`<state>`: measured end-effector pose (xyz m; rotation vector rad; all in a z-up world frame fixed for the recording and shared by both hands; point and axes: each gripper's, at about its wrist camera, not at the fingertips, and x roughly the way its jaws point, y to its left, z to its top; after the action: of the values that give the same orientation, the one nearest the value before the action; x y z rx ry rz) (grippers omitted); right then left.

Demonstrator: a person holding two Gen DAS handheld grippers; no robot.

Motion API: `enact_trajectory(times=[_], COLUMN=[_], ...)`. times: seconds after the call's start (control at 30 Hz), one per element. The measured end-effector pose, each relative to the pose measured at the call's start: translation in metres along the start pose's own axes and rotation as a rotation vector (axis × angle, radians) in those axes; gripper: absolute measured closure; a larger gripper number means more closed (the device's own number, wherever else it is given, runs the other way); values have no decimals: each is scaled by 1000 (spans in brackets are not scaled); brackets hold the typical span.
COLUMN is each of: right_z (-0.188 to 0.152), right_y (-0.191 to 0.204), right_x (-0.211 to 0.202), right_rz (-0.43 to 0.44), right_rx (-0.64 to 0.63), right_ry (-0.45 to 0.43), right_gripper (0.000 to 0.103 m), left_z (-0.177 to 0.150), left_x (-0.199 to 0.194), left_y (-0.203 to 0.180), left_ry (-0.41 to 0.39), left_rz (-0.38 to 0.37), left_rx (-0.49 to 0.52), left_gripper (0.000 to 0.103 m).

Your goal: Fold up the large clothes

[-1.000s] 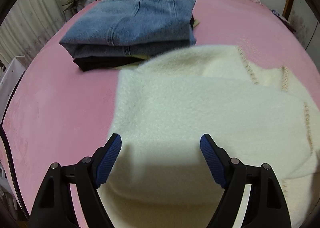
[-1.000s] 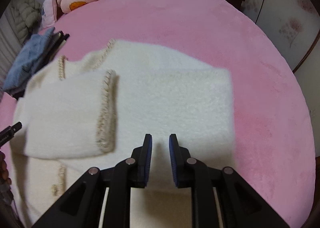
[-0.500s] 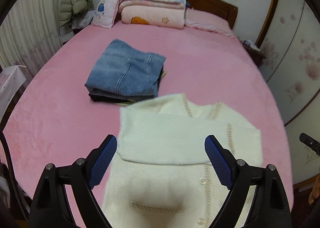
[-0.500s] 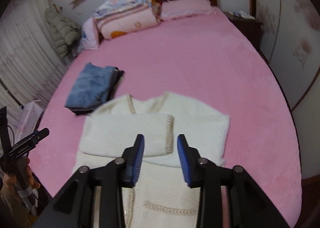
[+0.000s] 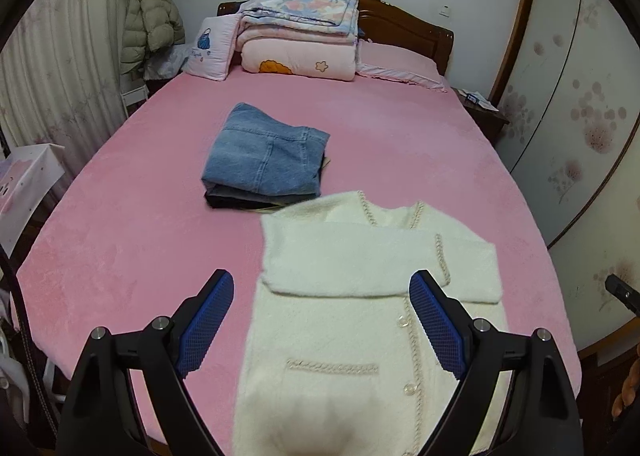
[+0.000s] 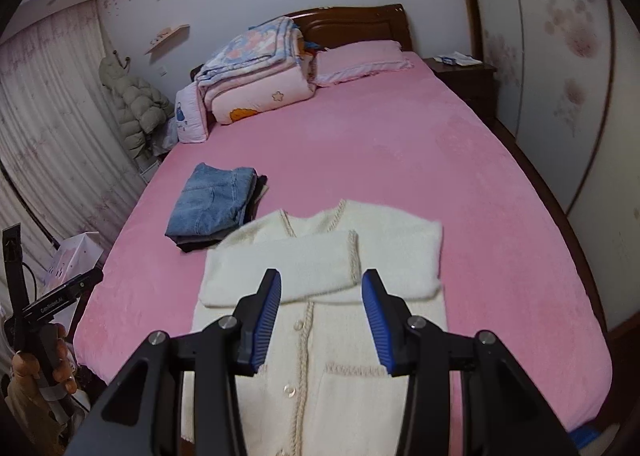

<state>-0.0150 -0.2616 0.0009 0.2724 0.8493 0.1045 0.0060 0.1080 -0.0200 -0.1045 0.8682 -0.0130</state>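
On the pink bed [image 5: 120, 256], the cream cardigan [image 5: 360, 320] lay sleeves-folded beneath both empty grippers, left gripper [image 5: 320, 320] wide, right gripper [image 6: 320, 320] opening; a careless hem grab risked undoing the sleeves.

Right tool [image 6: 321, 318] opening, empty, above cream cardigan [image 6: 320, 276] on pink bed [image 6: 400, 159].

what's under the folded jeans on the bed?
Under the folded jeans a dark folded garment shows at the front edge, plus a thin yellowish layer. What they are, and any more beneath, is covered.
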Motion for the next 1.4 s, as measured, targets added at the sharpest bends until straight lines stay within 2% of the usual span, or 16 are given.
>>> enact_trajectory(times=[0.2,0.37,0.47,0.6,0.73,0.9,0.97,1.07,1.13,1.2,1.4], right_z=[-50,-86,-113,-154,-191,-233,-245,-253,-256,-260,-271], right_y=[3,1,-6,-26,-48,-87,-104,-123,-138,-151,-168], right_x=[-10,-12,-5,11,34,65,74,76,77,80,114], right_rz=[-48,-94,-128,-158,-189,-218,-242,-254,-245,-199,-104], right_rx=[54,55,59,92,100,107,108,110,129,159,154], right_ry=[17,15,30,62,134,259,301,319,327,344,449], right_gripper=[61,61,61,61,61,61,61,61,61,61,61], left_z=[-34,-70,-98,-143,-195,-254,-271,-287,-292,-293,-298], left_x=[-9,1,16,47,87,129,141,151,153,155,155], left_y=[22,35,46,71,99,129,141,155,158,161,162], left_ry=[40,83,116,213,326,421,460,471,468,474,507], left_rz=[3,16,18,16,-13,3,-11,-35,-60,-98,-202], left_rx=[14,38,44,27,1,-42,-88,-123,-125,-123,-62], left_gripper=[14,14,14,14,14,14,15,16,16,16,16])
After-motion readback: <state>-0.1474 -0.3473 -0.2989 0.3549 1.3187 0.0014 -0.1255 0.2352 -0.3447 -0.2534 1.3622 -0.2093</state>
